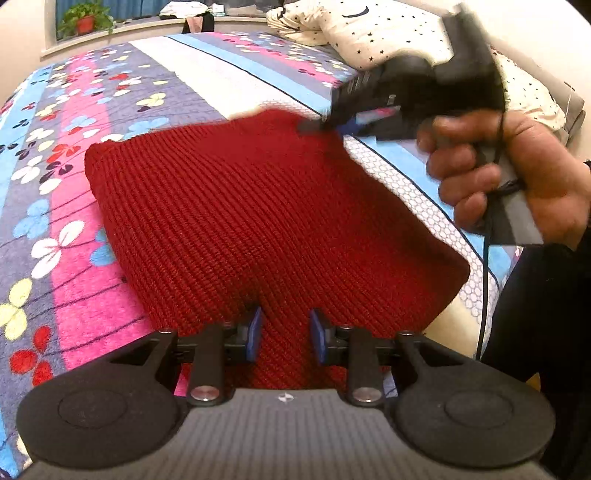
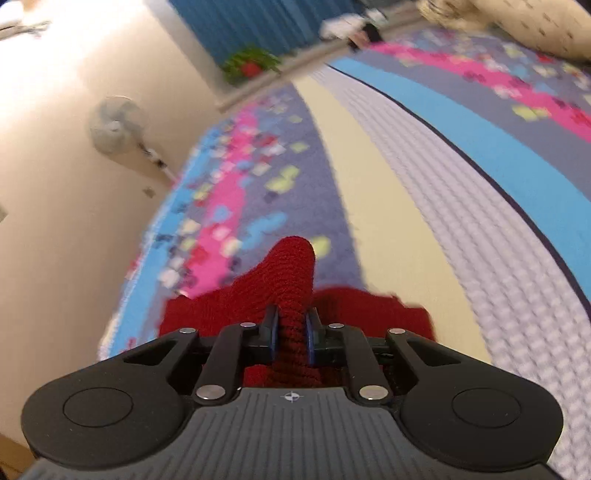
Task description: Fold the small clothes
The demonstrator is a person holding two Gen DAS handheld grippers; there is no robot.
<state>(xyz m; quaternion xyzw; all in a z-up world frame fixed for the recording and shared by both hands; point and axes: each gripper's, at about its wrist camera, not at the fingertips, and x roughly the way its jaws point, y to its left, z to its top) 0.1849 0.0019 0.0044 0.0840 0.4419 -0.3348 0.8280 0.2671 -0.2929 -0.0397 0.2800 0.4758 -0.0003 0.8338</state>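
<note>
A red knitted garment (image 1: 258, 214) lies spread on the floral bedspread (image 1: 66, 229). My left gripper (image 1: 285, 332) sits over its near edge with the jaws a hand's width apart and cloth lying between them, not pinched. My right gripper (image 2: 291, 325) is shut on a bunched fold of the red garment (image 2: 291, 273), which sticks up past the fingertips. In the left wrist view the right gripper (image 1: 314, 127) is at the garment's far corner, held by a hand (image 1: 509, 173), and is blurred.
A star-patterned pillow and quilt (image 1: 369, 29) lie at the bed's far right. A windowsill with a potted plant (image 1: 85, 20) is beyond the bed. A standing fan (image 2: 118, 125) is by the wall left of the bed.
</note>
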